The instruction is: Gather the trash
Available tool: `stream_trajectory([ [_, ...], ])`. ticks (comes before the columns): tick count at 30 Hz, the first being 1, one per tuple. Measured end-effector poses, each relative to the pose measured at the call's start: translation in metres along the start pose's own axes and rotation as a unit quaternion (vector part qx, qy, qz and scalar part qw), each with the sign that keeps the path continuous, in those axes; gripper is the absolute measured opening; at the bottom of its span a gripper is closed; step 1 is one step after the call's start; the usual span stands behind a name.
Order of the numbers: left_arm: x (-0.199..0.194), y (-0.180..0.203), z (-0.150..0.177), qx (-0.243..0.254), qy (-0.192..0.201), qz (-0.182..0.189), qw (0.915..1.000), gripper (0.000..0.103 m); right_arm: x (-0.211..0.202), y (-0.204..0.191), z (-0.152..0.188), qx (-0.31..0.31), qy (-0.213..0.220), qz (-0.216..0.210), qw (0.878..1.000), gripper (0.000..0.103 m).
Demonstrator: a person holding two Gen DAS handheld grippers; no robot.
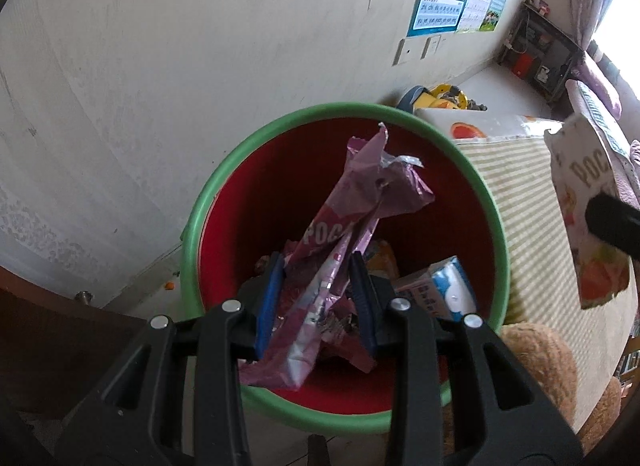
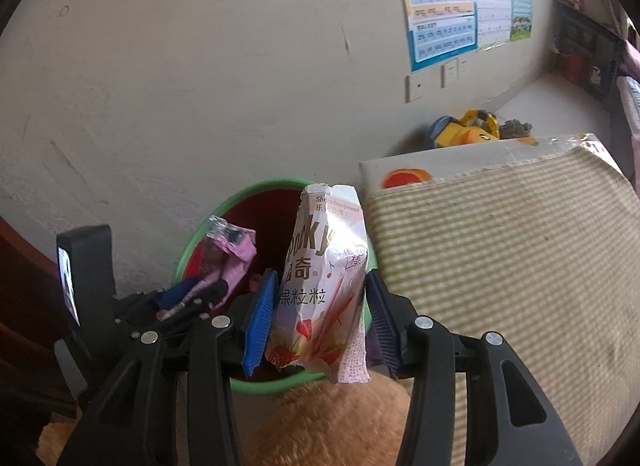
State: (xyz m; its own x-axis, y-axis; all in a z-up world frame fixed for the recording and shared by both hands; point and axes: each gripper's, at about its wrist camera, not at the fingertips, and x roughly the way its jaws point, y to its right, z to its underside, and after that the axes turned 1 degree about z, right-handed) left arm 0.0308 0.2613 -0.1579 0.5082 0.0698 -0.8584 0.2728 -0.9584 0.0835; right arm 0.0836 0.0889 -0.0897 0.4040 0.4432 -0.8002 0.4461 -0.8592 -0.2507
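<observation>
At the far left a dark wooden edge (image 1: 48,306) runs close to the wall (image 1: 160,65), leaving only a narrow strip of floor before the bin (image 1: 200,225), a red bucket with a green rim that stands just beside the wall.

The left gripper (image 1: 316,298) hangs over the bin's open mouth, its blue pads clenched on a crumpled pink snack wrapper (image 1: 352,217). The wrapper's upper end rises toward the far rim and its lower end trails toward the near rim. Below it, on the bin's bottom, lie a small blue-and-white carton (image 1: 440,290) and other scraps.

Further right, the right gripper (image 2: 320,314) grasps a white Pocky packet (image 2: 328,278) upright between its pads, at the bin's right rim, with the torn top standing above the rim line.

A brown plush toy (image 2: 328,418) sits against the bin's near side. To the right, a striped green-and-cream cloth (image 2: 500,266) presses against the bin's right rim; its far edge leaves open floor (image 2: 560,105) beyond, where a yellow toy (image 2: 472,129) lies near the wall.
</observation>
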Motion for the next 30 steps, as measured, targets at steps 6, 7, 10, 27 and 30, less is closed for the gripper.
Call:
stream_trajectory([
  [6,0.008,-0.005,-0.001,-0.002,-0.006,-0.003,1.0,0.032,0.013,-0.004,-0.001,-0.001,-0.013,-0.009,1.0,0.045],
  [7,0.009,-0.005,-0.002,-0.003,-0.007,-0.004,1.0,0.032,0.016,-0.005,-0.001,-0.001,-0.014,-0.01,1.0,0.046],
  [10,0.011,-0.005,-0.004,-0.002,-0.008,-0.005,1.0,0.032,0.019,-0.006,-0.002,-0.003,-0.017,-0.013,1.0,0.046],
  [27,-0.019,0.029,-0.013,0.009,0.023,0.026,0.9993,0.075,-0.036,0.016,0.012,0.003,0.051,0.017,0.999,0.071],
  [30,-0.042,0.056,-0.018,0.033,0.055,0.058,0.9963,0.079,-0.066,0.037,0.024,0.017,0.077,0.043,0.996,0.081],
])
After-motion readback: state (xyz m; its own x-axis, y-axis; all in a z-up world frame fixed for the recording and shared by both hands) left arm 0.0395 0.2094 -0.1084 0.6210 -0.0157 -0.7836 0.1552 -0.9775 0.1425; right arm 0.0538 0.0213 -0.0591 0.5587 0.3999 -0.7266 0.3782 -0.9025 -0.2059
